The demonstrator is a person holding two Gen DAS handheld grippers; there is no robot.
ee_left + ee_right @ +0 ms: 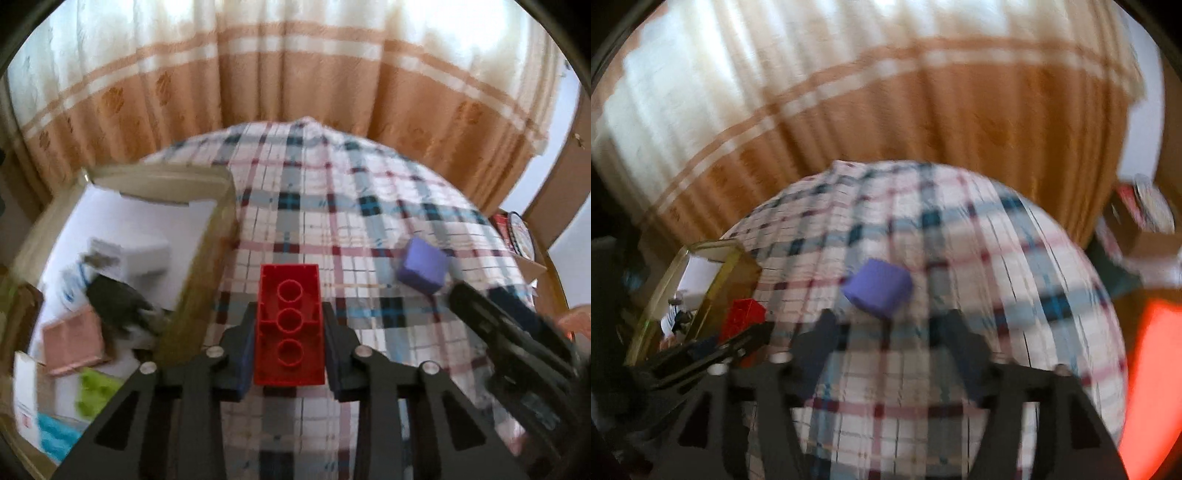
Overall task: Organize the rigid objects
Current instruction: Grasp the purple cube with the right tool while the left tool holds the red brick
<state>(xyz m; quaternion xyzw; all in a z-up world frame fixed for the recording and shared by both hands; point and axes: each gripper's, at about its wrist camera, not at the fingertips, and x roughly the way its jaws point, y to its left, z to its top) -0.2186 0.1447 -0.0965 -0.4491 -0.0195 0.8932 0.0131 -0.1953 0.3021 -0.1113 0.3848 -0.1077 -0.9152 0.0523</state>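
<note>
My left gripper [290, 314] is shut on a red toy brick [290, 325], underside towards the camera, held above the plaid tablecloth [369, 206]. A purple block [423, 266] lies on the cloth to the right; it also shows in the right wrist view [877, 291], just beyond my right gripper [890, 325], which is open and empty. The right gripper's body shows in the left wrist view [509, 332]. The red brick [742, 317] and left gripper [713, 350] show at lower left in the right wrist view, beside the box.
A clear-walled box [218, 236] at the table's left holds a white block [136, 254], a pink block [74, 339], a green piece [96, 395] and other items. A curtain [295, 74] hangs behind the table. A carton with items [517, 236] is at right.
</note>
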